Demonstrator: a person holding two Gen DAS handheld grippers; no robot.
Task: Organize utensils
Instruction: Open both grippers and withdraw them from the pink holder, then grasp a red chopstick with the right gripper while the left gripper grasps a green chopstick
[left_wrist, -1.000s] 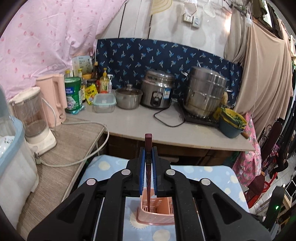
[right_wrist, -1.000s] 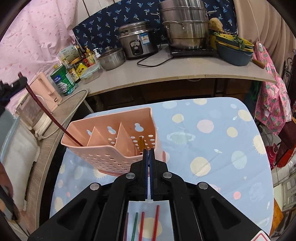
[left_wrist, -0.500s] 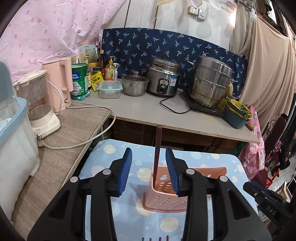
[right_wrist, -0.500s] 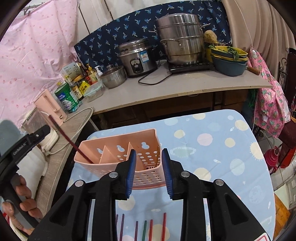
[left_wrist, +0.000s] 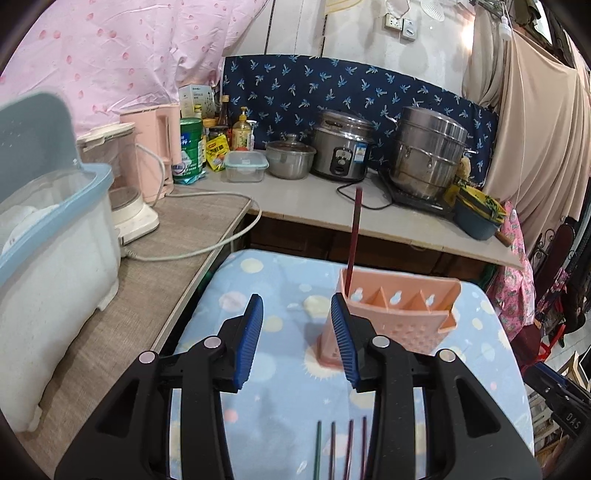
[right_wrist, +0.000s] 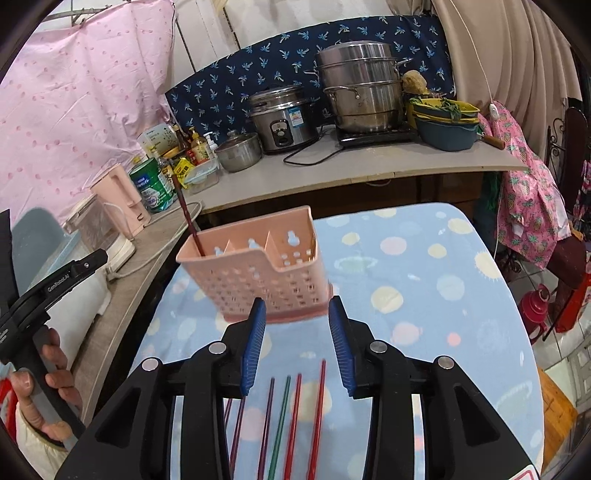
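A pink perforated utensil holder (left_wrist: 399, 317) stands on the blue spotted cloth (left_wrist: 258, 288). One dark red chopstick (left_wrist: 354, 236) stands upright in its left end compartment. Several coloured chopsticks (right_wrist: 291, 413) lie side by side on the cloth near me. My left gripper (left_wrist: 296, 299) is open and empty, just left of the holder. My right gripper (right_wrist: 296, 301) hovers in front of the holder's (right_wrist: 258, 266) base, above the lying chopsticks. Its jaws are opening with nothing between them. In the right wrist view a hand (right_wrist: 37, 387) holds the left gripper's handle.
Behind the table runs a counter (left_wrist: 303, 199) with a rice cooker (left_wrist: 341, 147), a steel steamer (left_wrist: 428, 155), a small pot and bottles. On the left side bench stand a pink kettle (left_wrist: 147, 147), a blender and a blue-lidded box (left_wrist: 48, 236). Clothes hang at right.
The left gripper let go of the dark red chopstick, which now stands in the holder. Both grippers went from shut to open and drew back from the holder.
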